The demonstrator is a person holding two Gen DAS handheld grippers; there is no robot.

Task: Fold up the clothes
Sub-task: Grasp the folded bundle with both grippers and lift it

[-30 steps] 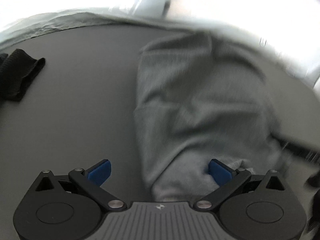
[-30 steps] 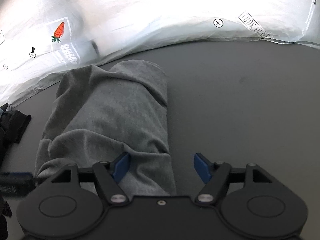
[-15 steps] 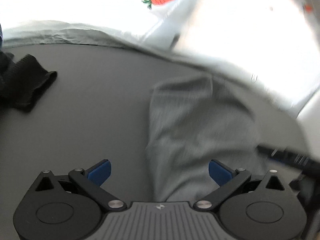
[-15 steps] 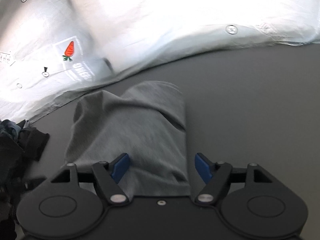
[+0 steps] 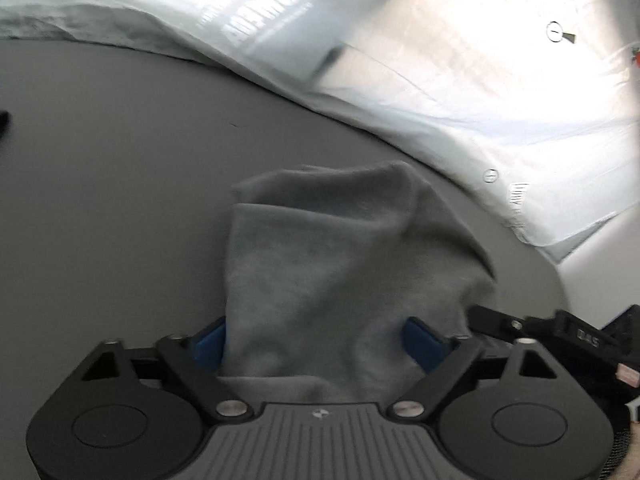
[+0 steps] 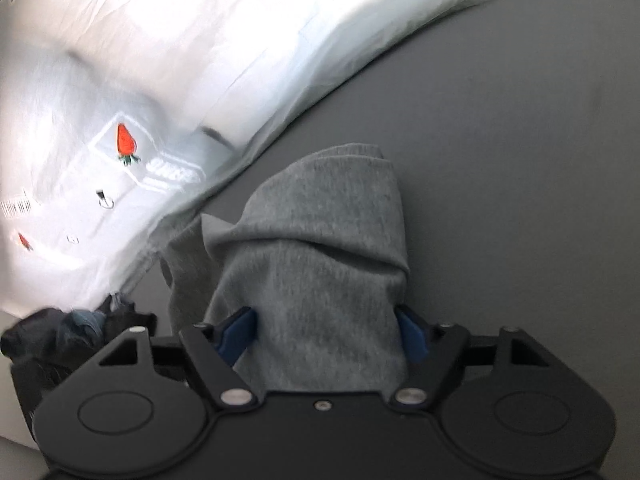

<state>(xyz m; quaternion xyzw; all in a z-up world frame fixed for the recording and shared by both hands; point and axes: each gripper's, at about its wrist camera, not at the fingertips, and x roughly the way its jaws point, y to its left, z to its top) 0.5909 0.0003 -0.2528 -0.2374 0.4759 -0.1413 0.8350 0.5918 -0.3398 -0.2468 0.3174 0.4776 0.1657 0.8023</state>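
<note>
Left tool (image 5: 318, 346), right tool (image 6: 326, 334): fingers apart, grey garment (image 6: 320, 280) bunched between.

Left black two-finger gripper with blue pads (image 5: 318, 344): jaws spread wide, one pad on each side of the grey knit garment (image 5: 336, 264), fabric filling the gap between them. Right black two-finger gripper with blue pads (image 6: 326, 334): jaws likewise wide apart, pads flanking the same garment; its linkage shows at the left view's right edge

My right gripper (image 6: 327, 334) has its jaws wide apart around the grey garment (image 6: 320, 264) on the dark table (image 6: 500, 160).
</note>
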